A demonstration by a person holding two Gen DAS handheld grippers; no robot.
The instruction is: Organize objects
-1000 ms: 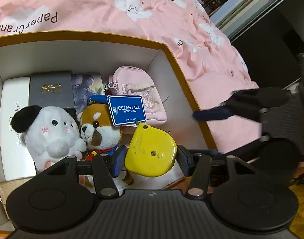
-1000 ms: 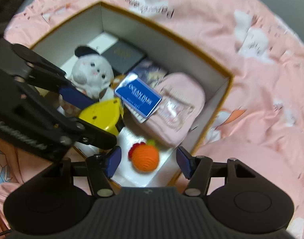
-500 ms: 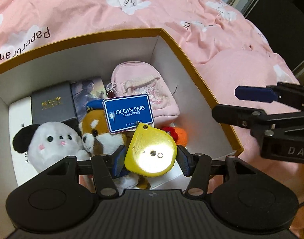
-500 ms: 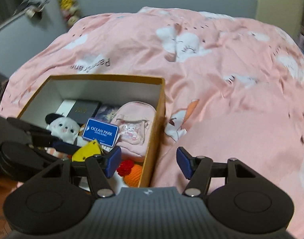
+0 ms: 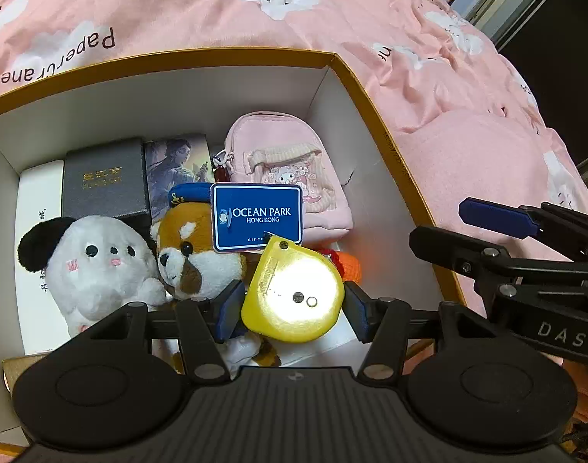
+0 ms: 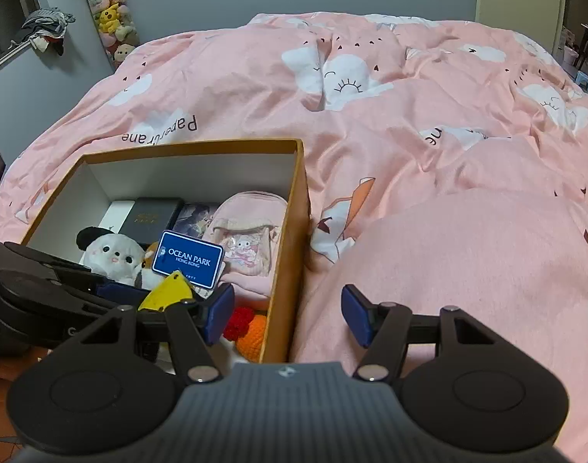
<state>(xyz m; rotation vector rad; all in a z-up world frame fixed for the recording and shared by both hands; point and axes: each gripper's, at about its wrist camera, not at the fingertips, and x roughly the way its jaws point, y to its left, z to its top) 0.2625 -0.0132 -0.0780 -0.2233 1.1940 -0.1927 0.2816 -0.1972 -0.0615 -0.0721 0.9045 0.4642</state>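
1. Left wrist view: the left gripper (image 5: 292, 308) hangs over the box (image 5: 374, 115), its jaws just opening around the yellow tape measure (image 5: 294, 293), at 6 o'clock of the blue tag (image 5: 257, 216).
2. The right gripper (image 6: 288, 314) stands apart, empty, over the box's edge.

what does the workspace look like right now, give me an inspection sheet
surface: pink bedspread behind and beside an open box
job's things: yellow tape measure; in the box, white plush, brown plush, blue tag, pink pouch, dark case, orange knitted toy
clutter: nothing seen
grippers: left tool jaws have just been opening, tape measure between them; right tool open, empty
cables: nothing seen
surroundings: grey wall, hanging plush toys, clothes
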